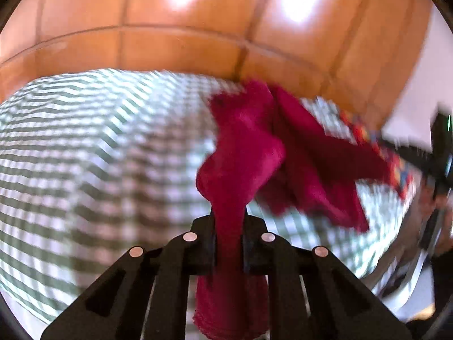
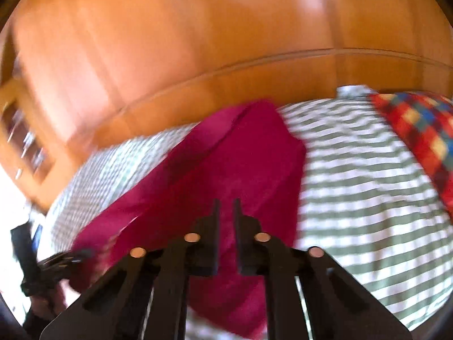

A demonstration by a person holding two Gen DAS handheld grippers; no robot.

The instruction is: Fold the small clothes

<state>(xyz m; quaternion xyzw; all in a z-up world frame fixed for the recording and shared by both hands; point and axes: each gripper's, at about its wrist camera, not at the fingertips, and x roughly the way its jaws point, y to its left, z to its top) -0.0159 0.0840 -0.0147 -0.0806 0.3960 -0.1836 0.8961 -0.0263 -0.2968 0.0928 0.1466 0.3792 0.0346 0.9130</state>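
Note:
A small magenta garment (image 1: 243, 153) hangs bunched above the green-and-white striped bed cover (image 1: 85, 147). My left gripper (image 1: 228, 221) is shut on a gathered edge of the garment, which passes between the fingers and trails below them. In the right wrist view the same garment (image 2: 226, 158) spreads wide and slopes down to the left, over the striped bed cover (image 2: 354, 175). My right gripper (image 2: 226, 206) has its fingers nearly together with a narrow gap, right in front of the cloth; motion blur hides whether cloth is pinched. The other gripper shows blurred at the right edge (image 1: 441, 147) and lower left (image 2: 56, 263).
A wooden panelled wall (image 1: 198, 22) stands behind the bed. A multicoloured checked cushion (image 2: 419, 130) lies at the bed's right side, also seen in the left wrist view (image 1: 396, 170). A wooden shelf unit (image 2: 22, 141) stands at the left.

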